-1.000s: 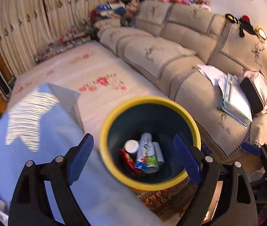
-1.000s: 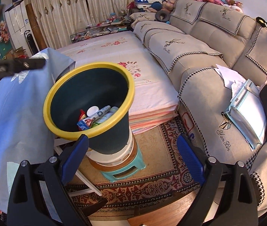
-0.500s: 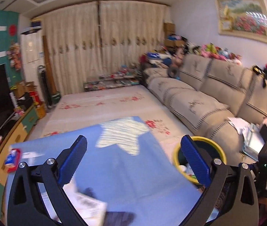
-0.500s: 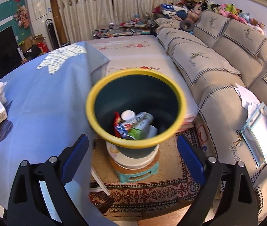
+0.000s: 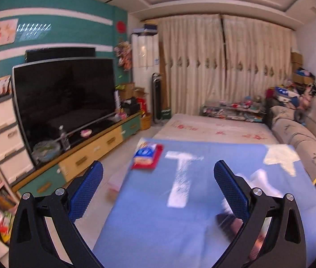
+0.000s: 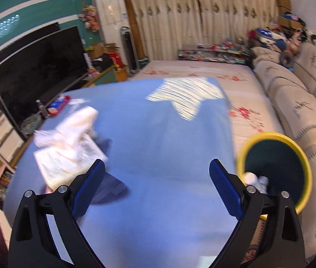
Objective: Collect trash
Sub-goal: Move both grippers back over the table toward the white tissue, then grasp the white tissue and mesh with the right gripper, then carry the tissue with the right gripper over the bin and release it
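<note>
Two black grippers with blue pads, left (image 5: 156, 185) and right (image 6: 156, 184), hung wide open and empty over the big blue tablecloth (image 6: 158, 145), probably ready to grab the crumpled white tissue (image 6: 73, 125) for the nearby yellow-rimmed dark bin (image 6: 276, 167).

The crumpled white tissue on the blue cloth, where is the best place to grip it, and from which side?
Probably grip the crumpled white tissue at its raised middle bunch, coming from above with the jaws across the narrow width. It lies loosely heaped on a printed paper on the blue cloth, so a top pinch should lift it alone. The right gripper is open and nearest.
</note>
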`<act>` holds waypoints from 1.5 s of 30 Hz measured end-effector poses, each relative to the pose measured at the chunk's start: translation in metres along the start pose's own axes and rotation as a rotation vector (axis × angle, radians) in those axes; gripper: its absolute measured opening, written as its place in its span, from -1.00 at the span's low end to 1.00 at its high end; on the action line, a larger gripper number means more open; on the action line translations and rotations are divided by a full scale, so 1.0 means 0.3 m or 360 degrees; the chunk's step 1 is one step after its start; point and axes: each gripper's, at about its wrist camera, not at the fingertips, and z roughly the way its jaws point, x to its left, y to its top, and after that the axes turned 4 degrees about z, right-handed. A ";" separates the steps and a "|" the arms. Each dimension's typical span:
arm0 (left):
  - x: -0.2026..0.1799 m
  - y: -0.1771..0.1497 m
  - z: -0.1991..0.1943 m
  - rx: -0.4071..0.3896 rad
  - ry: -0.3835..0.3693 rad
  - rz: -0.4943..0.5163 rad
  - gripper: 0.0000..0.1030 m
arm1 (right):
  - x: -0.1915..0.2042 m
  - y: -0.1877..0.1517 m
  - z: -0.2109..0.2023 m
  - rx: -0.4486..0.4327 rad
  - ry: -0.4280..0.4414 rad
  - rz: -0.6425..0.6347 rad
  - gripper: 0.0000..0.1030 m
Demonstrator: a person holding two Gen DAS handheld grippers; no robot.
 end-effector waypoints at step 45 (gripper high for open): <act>-0.053 -0.189 0.240 0.0106 0.0013 -0.0046 0.90 | 0.228 0.314 -0.005 -0.0150 0.0142 -0.0047 -0.86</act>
